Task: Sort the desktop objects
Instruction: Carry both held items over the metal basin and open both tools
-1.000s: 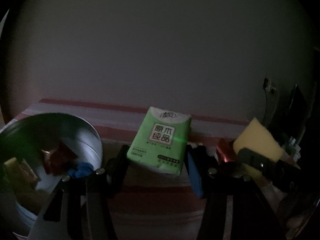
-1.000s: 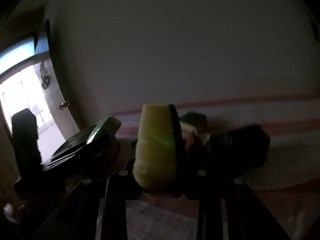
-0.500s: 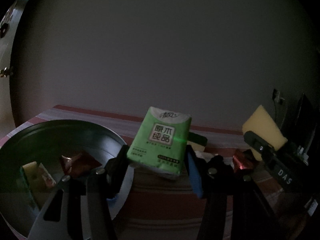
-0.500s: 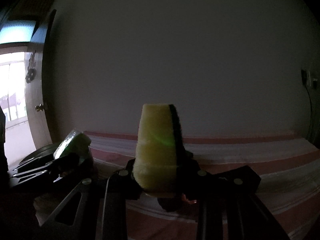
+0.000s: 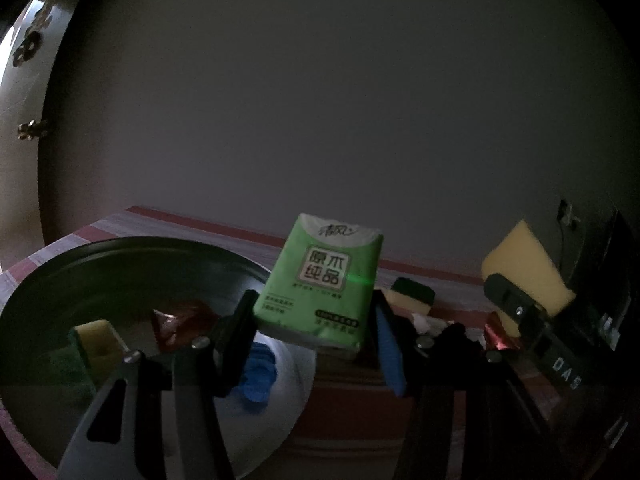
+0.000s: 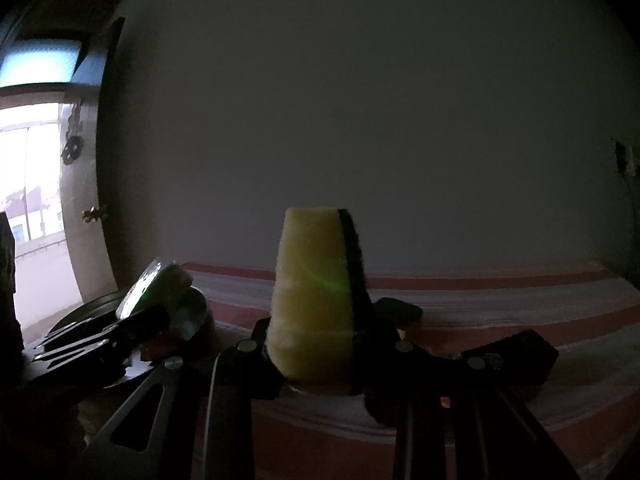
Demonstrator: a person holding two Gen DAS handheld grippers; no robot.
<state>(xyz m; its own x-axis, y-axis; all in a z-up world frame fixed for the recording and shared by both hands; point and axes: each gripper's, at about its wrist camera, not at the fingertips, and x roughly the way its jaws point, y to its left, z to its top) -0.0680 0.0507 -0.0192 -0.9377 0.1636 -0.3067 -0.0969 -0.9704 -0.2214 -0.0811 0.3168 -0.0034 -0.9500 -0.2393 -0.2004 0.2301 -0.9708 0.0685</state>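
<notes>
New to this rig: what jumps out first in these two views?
The green tissue pack, clamped in the left claw and held up beside the round metal bowl, is the brightest thing in the dim left view. In the right view a yellow sponge with a dark scrub side stands upright in the right claw over the striped cloth. The bowl already holds a sponge piece and something blue.

Plain grey wall [image 5: 340,120], wooden door [image 6: 86,216], bright window [image 6: 28,184]

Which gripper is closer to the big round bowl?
Left. The left gripper, holding the green tissue pack, is right beside the bowl. The right gripper, holding a sponge, is farther off.
</notes>
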